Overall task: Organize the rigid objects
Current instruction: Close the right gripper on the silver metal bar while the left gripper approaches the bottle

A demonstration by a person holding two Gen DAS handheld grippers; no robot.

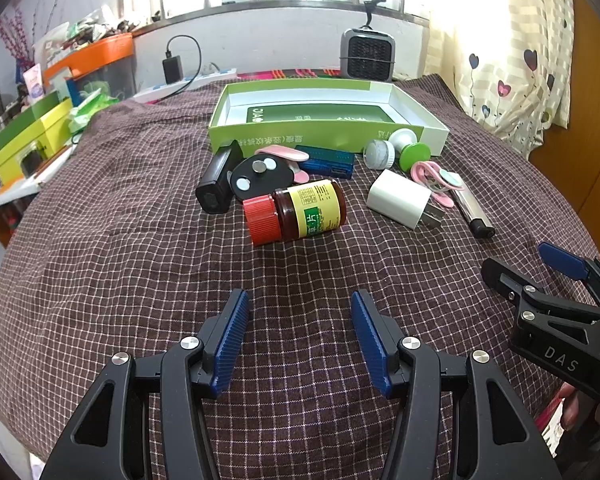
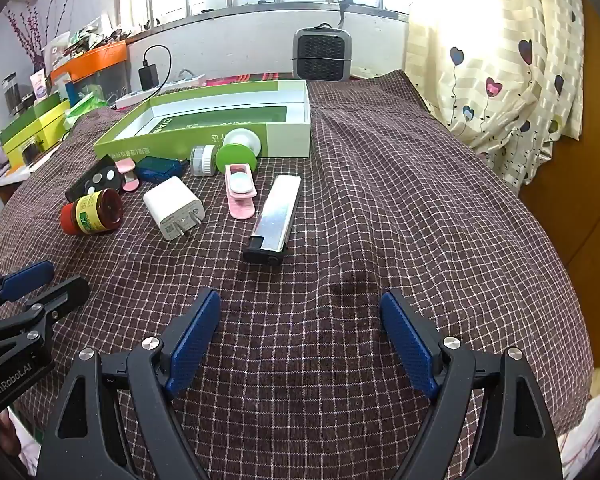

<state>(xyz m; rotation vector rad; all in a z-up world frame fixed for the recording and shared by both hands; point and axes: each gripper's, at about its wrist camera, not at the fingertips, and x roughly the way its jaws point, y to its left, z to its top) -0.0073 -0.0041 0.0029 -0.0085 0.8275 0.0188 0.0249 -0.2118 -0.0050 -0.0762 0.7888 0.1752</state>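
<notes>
An open green and white box [image 1: 324, 130] [image 2: 204, 136] lies at the back of the checked cloth. In front of it lie a brown bottle with a red cap [image 1: 296, 212] [image 2: 92, 212], a white charger [image 1: 400, 199] [image 2: 174, 208], a silver lighter [image 1: 474, 212] [image 2: 274, 220], pink clips [image 1: 436, 178] [image 2: 240, 190], a black remote [image 1: 260, 178], a black case [image 1: 218, 182], a blue device [image 1: 330, 160] [image 2: 158, 168] and a green and white knob [image 1: 410, 148] [image 2: 238, 150]. My left gripper [image 1: 300, 340] is open and empty, short of the bottle. My right gripper [image 2: 300, 344] is open and empty, short of the lighter.
A small grey heater [image 1: 368, 54] [image 2: 322, 54] stands behind the box. A power strip with a black adapter [image 1: 180, 76] lies at the back left. Green boxes [image 1: 28, 136] and an orange bin [image 1: 104, 60] crowd the left. A curtain [image 2: 500, 64] hangs at the right.
</notes>
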